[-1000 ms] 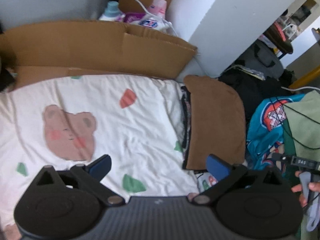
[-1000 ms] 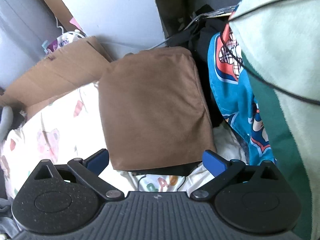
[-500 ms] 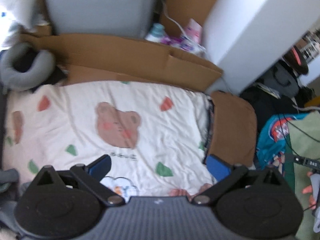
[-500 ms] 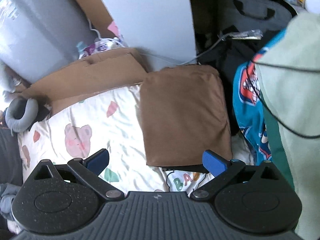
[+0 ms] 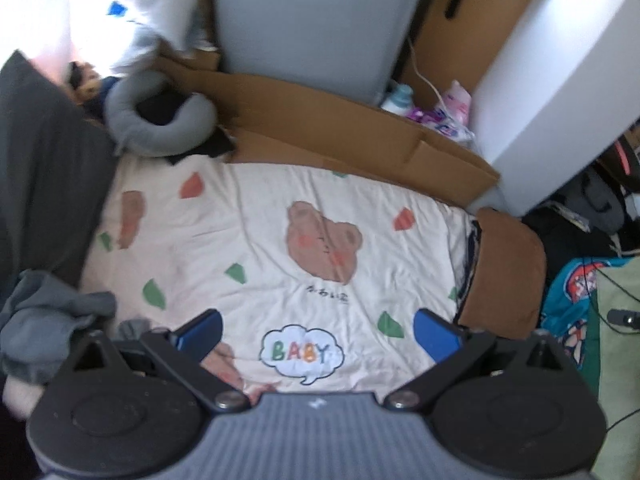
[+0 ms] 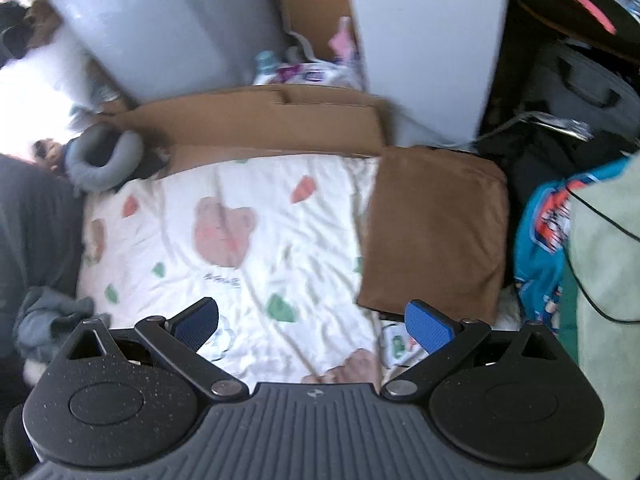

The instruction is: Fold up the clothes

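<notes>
Both grippers have pulled back and up, so way more of the bear blanket [image 5: 256, 240] shows now. Left gripper [image 5: 316, 330] and right gripper [image 6: 312, 320] are wide open, holding nothing. Folded brown garment [image 6: 434, 232] sits at the blanket's right edge; grey clothes [image 5: 52, 320] wait near left, probably next.

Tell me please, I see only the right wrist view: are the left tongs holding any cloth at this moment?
Observer: No. The left tongs are open and empty, over the cream bear-print sheet.
Operator: What is printed on the sheet between them?
Observer: A white cloud with the word BABY, fully readable in the left view.
Operator: Is anything lying on the green cloth at the right?
Observer: Yes, a small black device with a cable lies on the light green cloth.
</notes>
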